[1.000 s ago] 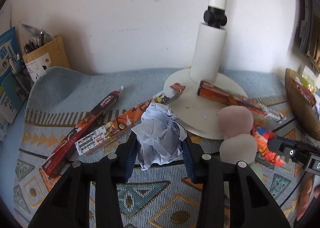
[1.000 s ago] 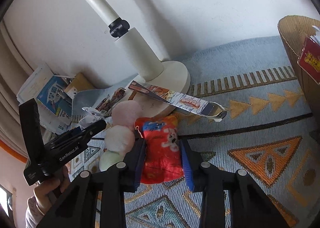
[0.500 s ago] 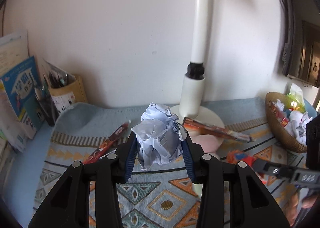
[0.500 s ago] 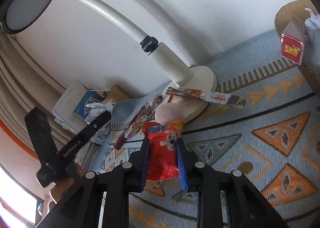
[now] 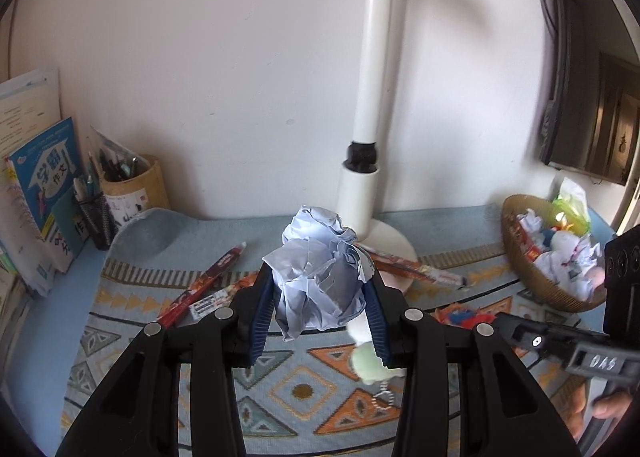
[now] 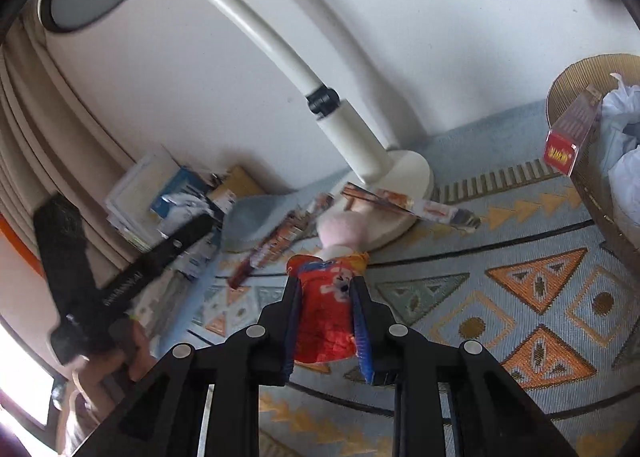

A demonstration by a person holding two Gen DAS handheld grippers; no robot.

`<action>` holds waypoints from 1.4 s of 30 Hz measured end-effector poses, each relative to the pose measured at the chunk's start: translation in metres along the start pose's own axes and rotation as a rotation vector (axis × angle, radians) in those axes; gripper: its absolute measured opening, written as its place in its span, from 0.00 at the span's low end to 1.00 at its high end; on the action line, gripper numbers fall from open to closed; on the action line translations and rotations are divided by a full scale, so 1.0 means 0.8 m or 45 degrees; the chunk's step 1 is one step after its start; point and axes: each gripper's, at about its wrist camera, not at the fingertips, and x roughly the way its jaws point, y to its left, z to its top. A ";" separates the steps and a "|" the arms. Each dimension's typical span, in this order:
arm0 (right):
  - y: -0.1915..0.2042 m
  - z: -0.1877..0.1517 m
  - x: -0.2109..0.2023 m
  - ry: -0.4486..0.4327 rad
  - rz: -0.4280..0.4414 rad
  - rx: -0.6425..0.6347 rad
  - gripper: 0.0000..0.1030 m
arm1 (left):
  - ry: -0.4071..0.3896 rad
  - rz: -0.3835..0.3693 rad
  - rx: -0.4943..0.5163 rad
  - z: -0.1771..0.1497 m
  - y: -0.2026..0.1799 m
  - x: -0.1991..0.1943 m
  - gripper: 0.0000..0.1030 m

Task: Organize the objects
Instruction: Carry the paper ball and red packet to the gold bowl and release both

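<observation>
Both hands loaded, lifted over the patterned mat

My left gripper (image 5: 320, 307) is clamped on a crumpled paper ball (image 5: 320, 269), light and springy, gripped mid-bulk; my right gripper (image 6: 326, 323) pinches a soft red snack packet (image 6: 326, 313), slippery foil, above the mat (image 6: 540, 297); beyond lie pen packs (image 5: 204, 287), a pink plush (image 6: 344, 229), the lamp base (image 6: 412, 185); the wicker basket (image 5: 532, 277) at the mat's right edge sits nearly full.

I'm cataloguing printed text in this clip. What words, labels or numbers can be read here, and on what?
"DAS": right gripper's body, partly cut off.
"作文": blue book cover.
Red box label, long snack packets, red packet, left gripper lettering: too blurred.
</observation>
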 end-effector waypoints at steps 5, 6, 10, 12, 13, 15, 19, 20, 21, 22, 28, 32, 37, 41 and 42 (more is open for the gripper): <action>-0.002 0.026 -0.049 -0.096 0.033 0.042 0.23 | -0.005 -0.038 0.040 0.010 -0.028 0.001 0.38; -0.004 0.031 -0.058 -0.117 0.035 0.048 0.23 | -0.007 -0.050 0.048 0.013 -0.035 0.001 0.38; -0.009 0.055 -0.103 -0.208 -0.006 0.040 0.23 | -0.023 -0.105 0.093 0.027 -0.072 -0.001 0.38; -0.015 0.067 -0.128 -0.254 -0.022 0.044 0.23 | -0.040 -0.135 0.126 0.037 -0.097 -0.003 0.38; -0.018 0.074 -0.144 -0.282 -0.039 0.044 0.23 | -0.047 -0.153 0.137 0.042 -0.107 -0.003 0.38; -0.023 0.084 -0.166 -0.326 -0.069 0.043 0.23 | -0.053 -0.190 0.156 0.050 -0.128 -0.004 0.38; -0.041 0.103 -0.215 -0.420 -0.126 0.062 0.23 | -0.064 -0.274 0.209 0.067 -0.182 0.002 0.38; -0.047 0.107 -0.228 -0.447 -0.145 0.066 0.23 | -0.063 -0.300 0.222 0.069 -0.198 0.005 0.38; -0.052 0.110 -0.238 -0.467 -0.161 0.069 0.23 | -0.057 -0.330 0.237 0.072 -0.215 0.008 0.38; -0.058 0.114 -0.250 -0.486 -0.183 0.070 0.23 | -0.051 -0.354 0.250 0.072 -0.230 0.012 0.38; -0.096 0.138 -0.290 -0.550 -0.314 0.082 0.23 | -0.005 -0.478 0.319 0.061 -0.305 0.038 0.38; -0.122 0.152 -0.287 -0.546 -0.419 0.067 0.23 | 0.030 -0.523 0.351 0.047 -0.337 0.059 0.38; -0.169 0.157 -0.264 -0.481 -0.526 0.074 0.26 | 0.089 -0.557 0.388 0.027 -0.361 0.090 0.49; -0.199 0.153 -0.254 -0.445 -0.608 0.131 1.00 | 0.232 -0.566 0.434 0.013 -0.370 0.122 1.00; -0.199 0.150 -0.257 -0.472 -0.610 0.132 1.00 | 0.225 -0.558 0.437 0.011 -0.369 0.123 1.00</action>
